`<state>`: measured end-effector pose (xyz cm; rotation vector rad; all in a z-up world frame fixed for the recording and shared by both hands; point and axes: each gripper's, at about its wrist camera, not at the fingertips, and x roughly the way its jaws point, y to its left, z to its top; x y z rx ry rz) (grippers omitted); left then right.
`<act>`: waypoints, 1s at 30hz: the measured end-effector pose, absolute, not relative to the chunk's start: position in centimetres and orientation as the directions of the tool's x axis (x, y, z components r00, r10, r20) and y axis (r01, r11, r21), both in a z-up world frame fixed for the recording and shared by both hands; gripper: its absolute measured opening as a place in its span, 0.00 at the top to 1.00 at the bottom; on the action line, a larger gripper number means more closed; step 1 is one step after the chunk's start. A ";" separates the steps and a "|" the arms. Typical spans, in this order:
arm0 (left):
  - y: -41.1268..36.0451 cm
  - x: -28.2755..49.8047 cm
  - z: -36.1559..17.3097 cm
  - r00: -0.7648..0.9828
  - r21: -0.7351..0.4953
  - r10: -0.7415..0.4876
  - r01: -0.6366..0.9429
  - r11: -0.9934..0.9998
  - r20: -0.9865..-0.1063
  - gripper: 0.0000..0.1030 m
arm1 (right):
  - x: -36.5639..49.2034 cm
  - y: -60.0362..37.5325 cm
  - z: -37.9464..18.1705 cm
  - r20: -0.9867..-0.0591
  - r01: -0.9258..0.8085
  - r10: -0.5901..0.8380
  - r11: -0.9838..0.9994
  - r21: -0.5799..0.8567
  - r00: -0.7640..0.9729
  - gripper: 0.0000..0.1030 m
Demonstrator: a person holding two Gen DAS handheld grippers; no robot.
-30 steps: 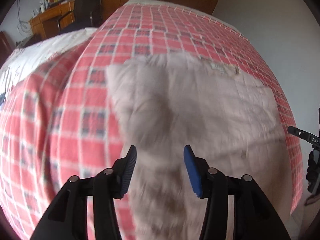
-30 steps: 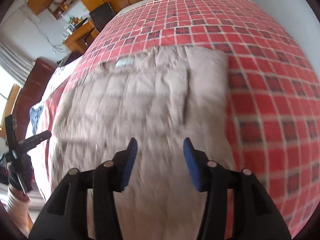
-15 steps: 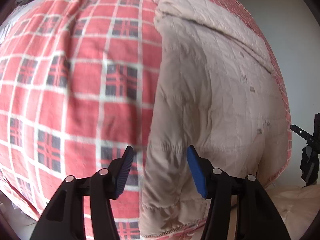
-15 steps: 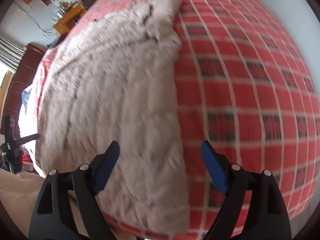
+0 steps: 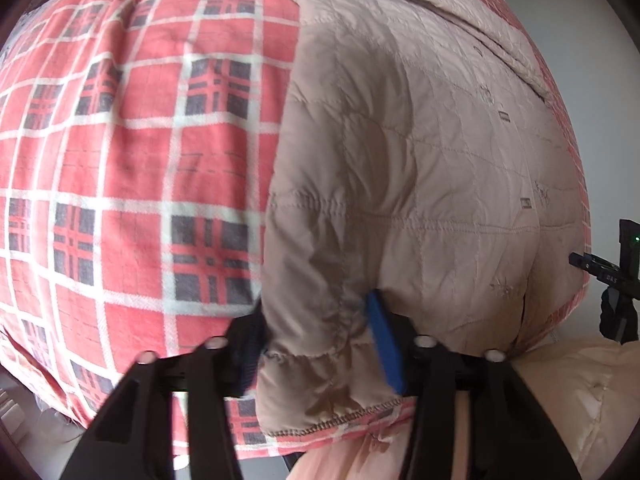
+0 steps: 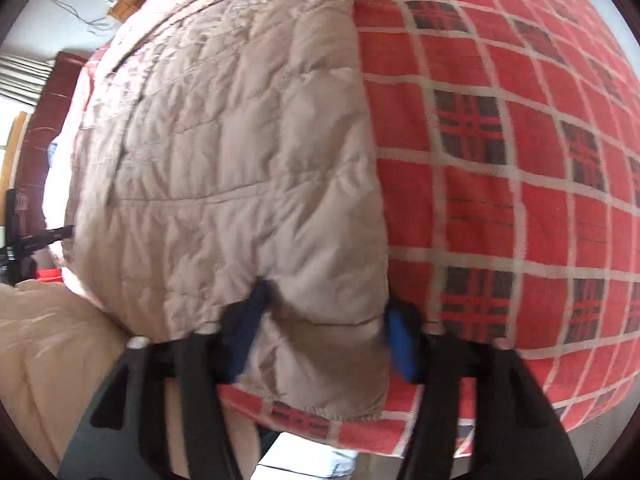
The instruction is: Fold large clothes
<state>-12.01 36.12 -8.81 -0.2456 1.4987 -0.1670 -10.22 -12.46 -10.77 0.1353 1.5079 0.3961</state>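
A: Item one, the jacket [image 5: 420, 152]?
B: Beige, quilted, spread flat on the checked blanket [image 5: 120, 160]. Its hem hangs at the near edge of the bed, both lower corners toward me.

A: Left gripper [image 5: 316, 340]?
B: I see its fingers [image 5: 386, 344] set apart, straddling the jacket's left hem corner. The blue pad on one side presses the fabric; the other finger sits just beside the side seam, at the blanket. Whether the cloth is truly pinched, I cannot tell.

A: Right gripper [image 6: 324, 340]?
B: Same on the opposite corner. Fingers [image 6: 402, 350] wide, the hem corner bulging between them, one pad tucked into a fold, the other at the jacket's outer edge. Grip not confirmed; picture blurred there.
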 end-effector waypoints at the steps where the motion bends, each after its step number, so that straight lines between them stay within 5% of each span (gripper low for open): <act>1: 36.0 -12.0 -8.7 0.062 -0.268 -0.266 -0.034 0.963 -0.962 0.75 | -10.3 -12.2 -10.6 -0.935 -0.175 0.354 0.921 0.348 0.006 0.74; 2: 36.0 -11.9 -8.6 0.061 -0.281 -0.279 -0.033 0.959 -0.958 0.79 | -10.3 -12.0 -10.4 -0.925 -0.184 0.380 0.909 0.374 -0.001 0.84; 5: 36.5 -11.5 -7.8 0.076 -0.355 -0.350 -0.068 0.932 -0.934 0.91 | -9.8 -11.1 -9.0 -0.909 -0.198 0.417 0.891 0.409 0.000 0.91; 13: 37.8 -8.5 -1.2 0.256 -0.554 -0.526 -0.050 0.831 -0.811 0.94 | -6.8 -11.5 -2.9 -0.775 -0.221 0.616 0.783 0.582 0.142 0.92; 30: 40.8 7.8 0.4 0.464 -0.570 -0.488 -0.046 0.820 -0.739 0.94 | 8.9 -13.1 -0.9 -0.727 -0.170 0.629 0.776 0.607 0.274 0.93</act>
